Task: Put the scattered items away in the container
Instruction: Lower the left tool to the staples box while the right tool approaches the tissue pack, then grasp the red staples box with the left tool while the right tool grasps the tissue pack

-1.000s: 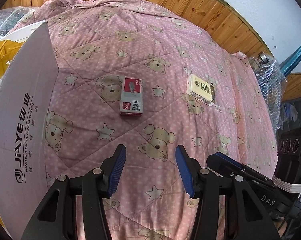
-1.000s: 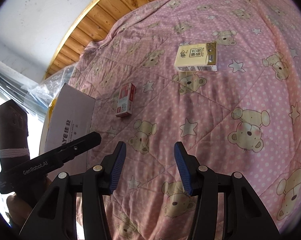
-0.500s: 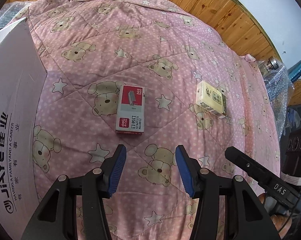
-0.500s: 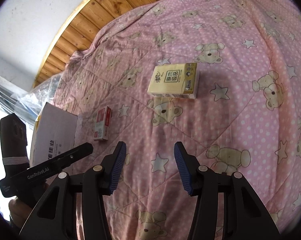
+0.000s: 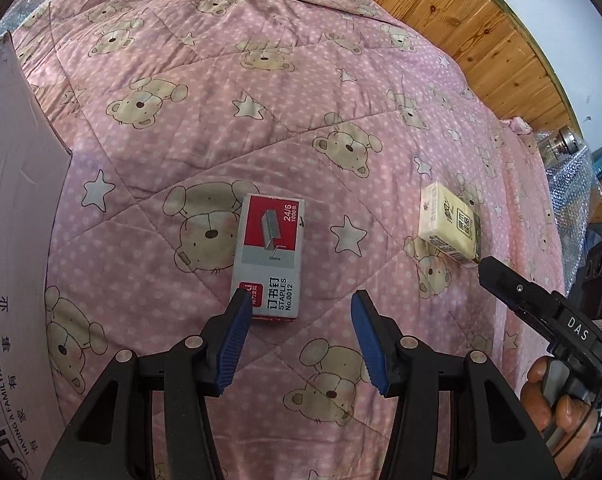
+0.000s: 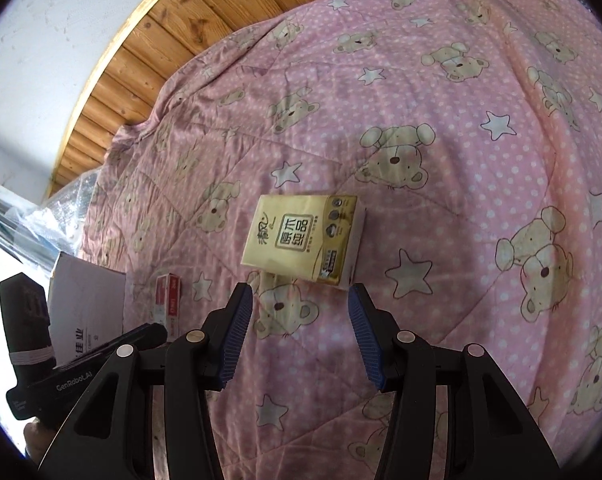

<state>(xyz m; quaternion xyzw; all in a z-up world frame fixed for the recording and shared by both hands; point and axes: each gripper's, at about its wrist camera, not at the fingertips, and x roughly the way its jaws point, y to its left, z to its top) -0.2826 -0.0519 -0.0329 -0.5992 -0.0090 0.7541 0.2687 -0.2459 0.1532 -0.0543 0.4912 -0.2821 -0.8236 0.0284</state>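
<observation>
L wrist view: left claw jaws apart, nothing between them. Staple box lies flat on the pink quilt just ahead of the left finger, near edge by its tip; contact unclear. Tissue pack further ahead, to the right. Cardboard box wall at far left.

R wrist view: right claw jaws apart, empty. Tissue pack flat on quilt just ahead, centred between fingers, not touching. Staple box and cardboard box off to the left.
</observation>
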